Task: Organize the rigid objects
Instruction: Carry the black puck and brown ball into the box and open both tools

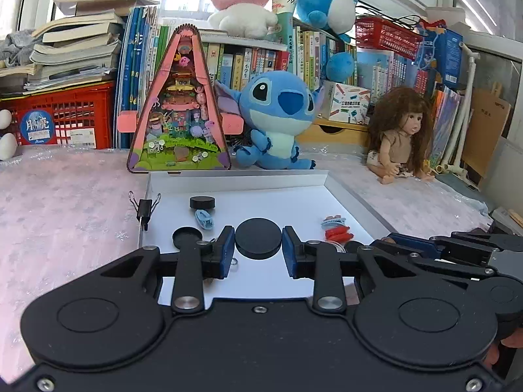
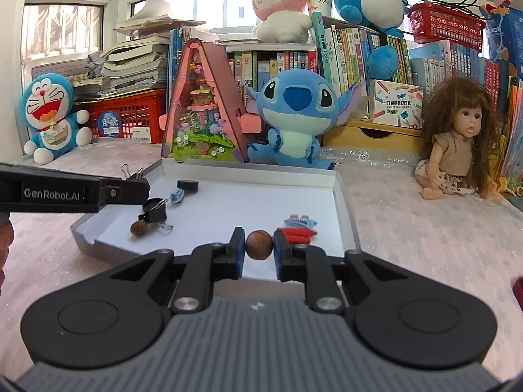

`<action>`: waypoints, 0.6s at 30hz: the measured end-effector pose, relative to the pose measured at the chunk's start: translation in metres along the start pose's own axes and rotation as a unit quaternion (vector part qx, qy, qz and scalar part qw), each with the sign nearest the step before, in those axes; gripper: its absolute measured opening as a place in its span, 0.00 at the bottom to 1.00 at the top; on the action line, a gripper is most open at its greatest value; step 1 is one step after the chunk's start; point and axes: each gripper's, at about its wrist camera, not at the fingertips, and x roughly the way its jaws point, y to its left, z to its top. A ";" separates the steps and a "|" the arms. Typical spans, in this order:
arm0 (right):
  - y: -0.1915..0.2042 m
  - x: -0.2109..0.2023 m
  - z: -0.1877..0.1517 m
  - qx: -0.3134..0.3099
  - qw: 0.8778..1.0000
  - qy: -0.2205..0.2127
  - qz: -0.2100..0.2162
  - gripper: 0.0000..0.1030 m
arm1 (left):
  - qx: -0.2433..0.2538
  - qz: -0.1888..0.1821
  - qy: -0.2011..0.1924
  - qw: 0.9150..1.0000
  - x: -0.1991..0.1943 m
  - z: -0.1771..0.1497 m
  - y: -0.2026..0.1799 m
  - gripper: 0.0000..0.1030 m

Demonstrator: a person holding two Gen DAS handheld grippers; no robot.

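Observation:
A shallow white tray (image 1: 294,181) (image 2: 340,192) lies on the table. My left gripper (image 1: 258,245) is shut on a flat black disc (image 1: 258,238) above the tray's near part. My right gripper (image 2: 259,245) is shut on a brown ball (image 2: 259,244) over the tray's near edge. In the tray lie a small black puck (image 1: 202,202) (image 2: 188,185), a black cap (image 1: 187,237) (image 2: 153,203), a pale blue clip (image 1: 203,218) (image 2: 177,195), red and blue clips (image 1: 336,228) (image 2: 299,227), a black binder clip (image 1: 144,210) (image 2: 156,214) and a second brown ball (image 2: 139,228).
A triangular toy house (image 1: 178,107) (image 2: 204,111), a blue plush (image 1: 278,114) (image 2: 294,114) and a doll (image 1: 402,134) (image 2: 457,143) stand behind the tray before bookshelves. A Doraemon plush (image 2: 52,117) sits far left. The right gripper's body (image 1: 457,251) lies to the right of the left gripper.

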 end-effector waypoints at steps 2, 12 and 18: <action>-0.001 0.005 0.004 -0.003 1.000 -0.001 -0.003 0.23 | 0.001 0.004 -0.001 1.000 0.007 0.002 0.001 0.28; -0.016 0.046 0.025 0.015 1.000 -0.004 -0.012 0.23 | -0.025 0.033 0.006 0.999 0.057 0.015 0.006 0.29; -0.028 0.079 0.028 0.045 0.999 0.014 -0.006 0.23 | -0.051 0.048 0.025 0.997 0.091 0.015 0.008 0.29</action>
